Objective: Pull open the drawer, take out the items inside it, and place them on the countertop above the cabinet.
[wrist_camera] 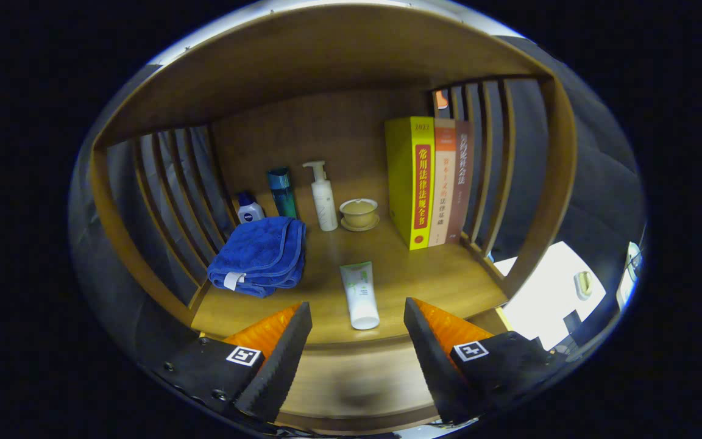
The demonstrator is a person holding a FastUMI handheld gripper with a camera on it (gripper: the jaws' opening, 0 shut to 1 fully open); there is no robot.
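My gripper (356,305) is open, its fingers spread wide and holding nothing. Just ahead of them, in line with the gap, a white tube with a green label (360,292) lies flat on the wooden countertop (436,274), cap end toward me. Left of the tube and beyond my left finger sits a folded blue towel (259,256). Below the countertop's front edge, a wooden cabinet front (357,378) shows between the fingers; I cannot tell whether it is the drawer.
At the back stand a small blue-capped bottle (248,210), a teal bottle (282,192), a white pump bottle (325,198) and a lidded cup on a saucer (359,213). Three upright books (415,183) lean at the right. Slatted wooden sides (168,183) and a top board enclose the shelf.
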